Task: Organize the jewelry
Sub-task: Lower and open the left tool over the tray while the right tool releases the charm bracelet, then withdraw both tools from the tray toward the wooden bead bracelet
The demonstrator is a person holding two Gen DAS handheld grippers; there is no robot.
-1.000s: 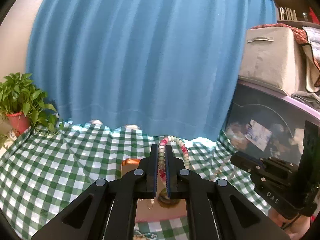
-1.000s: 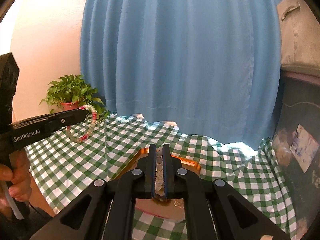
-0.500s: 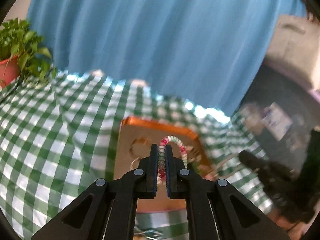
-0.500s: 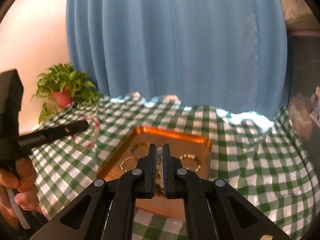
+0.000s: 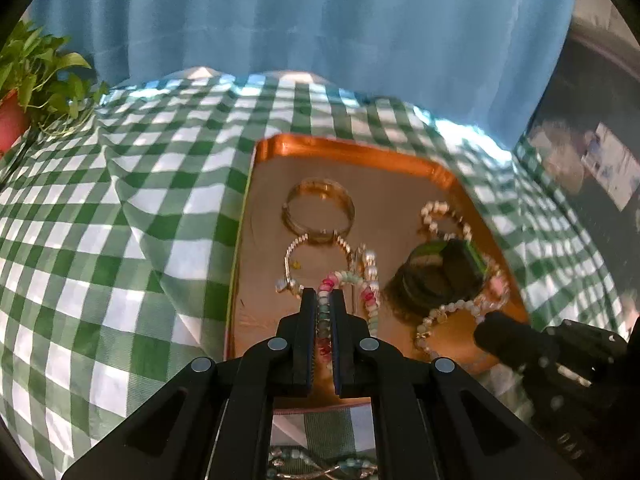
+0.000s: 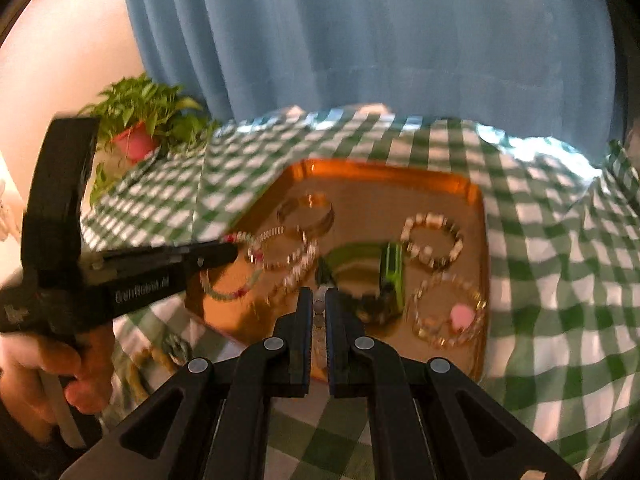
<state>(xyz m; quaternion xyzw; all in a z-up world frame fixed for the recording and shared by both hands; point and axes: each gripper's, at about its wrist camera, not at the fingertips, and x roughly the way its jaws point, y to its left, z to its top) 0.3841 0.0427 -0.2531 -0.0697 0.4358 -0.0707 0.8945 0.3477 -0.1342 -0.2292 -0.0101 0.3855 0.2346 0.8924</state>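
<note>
My left gripper (image 5: 324, 293) is shut on a pink, green and white beaded bracelet (image 5: 370, 300), whose loop hangs low over the left part of the copper tray (image 5: 352, 148). In the right wrist view the left gripper (image 6: 230, 251) reaches in from the left with that bracelet (image 6: 236, 290) dangling. My right gripper (image 6: 319, 294) is shut on a pale beaded bracelet (image 6: 319, 303); only a few beads show between its fingers. It hovers over the tray's (image 6: 384, 168) near side. The tray holds a gold bangle (image 5: 318, 212), a silver chain bracelet (image 5: 316, 258) and several beaded bracelets.
A green and black band (image 6: 390, 276) lies mid-tray, with a pink-charm bracelet (image 6: 450, 314) to its right. A green checked cloth (image 5: 120, 220) covers the table. A potted plant (image 6: 138, 136) stands far left, a blue curtain (image 5: 320, 20) behind. More beads (image 5: 320, 466) lie on the cloth near me.
Both grippers have come down and tipped forward from facing the curtain to hanging over the tray. Each still holds its bracelet.
</note>
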